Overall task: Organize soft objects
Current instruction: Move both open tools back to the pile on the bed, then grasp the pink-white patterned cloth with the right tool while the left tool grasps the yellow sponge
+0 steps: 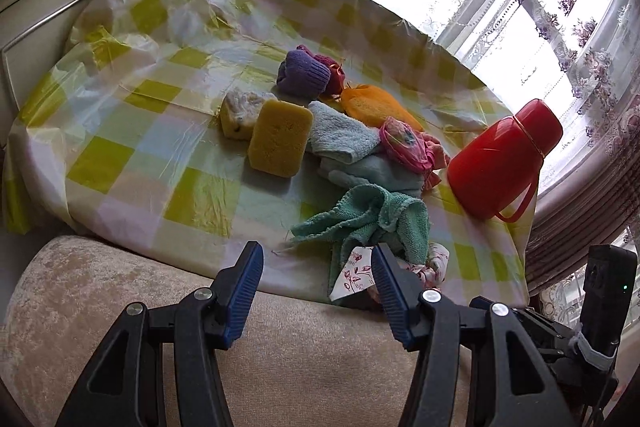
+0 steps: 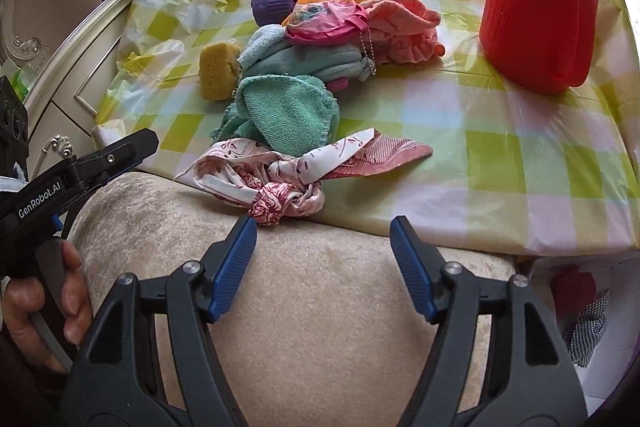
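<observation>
We held the left gripper (image 1: 318,263) and right gripper (image 2: 323,237) with jaws wide apart and empty, before the crumpled teal terry cloth (image 1: 372,219) on the checked plastic-covered surface (image 1: 132,131).

- Your right gripper (image 2: 323,227) hangs over the beige cushion (image 2: 312,307), jaws apart, holding nothing.
- Its left pad (image 2: 236,267) sits just beside the knotted floral scarf (image 2: 288,183) at the table (image 2: 500,163) edge.
- Beyond lies a teal cloth (image 2: 288,115), then a sponge (image 2: 218,71).
- A red jug (image 2: 540,3) stands far right.
- Your left gripper (image 2: 120,151) shows at the left edge.
</observation>
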Demonstrator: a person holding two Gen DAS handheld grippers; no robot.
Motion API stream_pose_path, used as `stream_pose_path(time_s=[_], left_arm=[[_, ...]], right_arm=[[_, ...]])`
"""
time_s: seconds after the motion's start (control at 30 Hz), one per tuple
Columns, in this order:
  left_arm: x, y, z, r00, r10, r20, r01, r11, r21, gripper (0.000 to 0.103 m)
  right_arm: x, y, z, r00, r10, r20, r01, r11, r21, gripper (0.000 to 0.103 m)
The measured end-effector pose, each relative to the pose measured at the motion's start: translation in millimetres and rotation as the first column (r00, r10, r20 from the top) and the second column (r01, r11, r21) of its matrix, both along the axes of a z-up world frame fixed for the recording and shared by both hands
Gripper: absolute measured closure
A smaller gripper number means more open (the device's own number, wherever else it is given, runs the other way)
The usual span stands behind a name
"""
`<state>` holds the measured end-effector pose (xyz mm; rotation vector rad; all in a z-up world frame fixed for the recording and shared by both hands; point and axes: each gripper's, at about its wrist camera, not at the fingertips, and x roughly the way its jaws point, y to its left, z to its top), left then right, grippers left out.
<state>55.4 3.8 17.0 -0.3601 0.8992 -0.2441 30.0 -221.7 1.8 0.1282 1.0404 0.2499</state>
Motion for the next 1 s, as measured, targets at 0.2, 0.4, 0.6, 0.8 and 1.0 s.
stream_pose_path(time_s=[0.2,0.4,0.6,0.8,1.0], left_arm=[[28,2,-2,1.000,0.009,-0.002,-0.009,0.999,0.040,0.046],[68,0,-11,0.999,0.015,-0.039,-0.012,0.997,0.081,0.045],[104,-5,-26,0.995,0.020,-0.100,-0.008,0.993,0.115,0.040],[126,-12,-39,0.991,0.022,-0.131,-0.002,0.988,0.156,0.040],[131,-16,-44,0.991,0.013,-0.135,0.010,0.986,0.167,0.054]], right_arm=[[15,18,-9,0.999,0.046,-0.021,-0.046,0.999,-0.003,0.031],[28,31,-14,0.997,0.076,-0.027,-0.077,0.997,-0.021,0.031],[37,37,-19,0.995,0.090,-0.040,-0.092,0.995,-0.029,0.031],[48,41,-28,0.992,0.106,-0.066,-0.108,0.994,-0.024,0.031],[57,43,-37,0.987,0.126,-0.101,-0.125,0.992,0.017,0.059]])
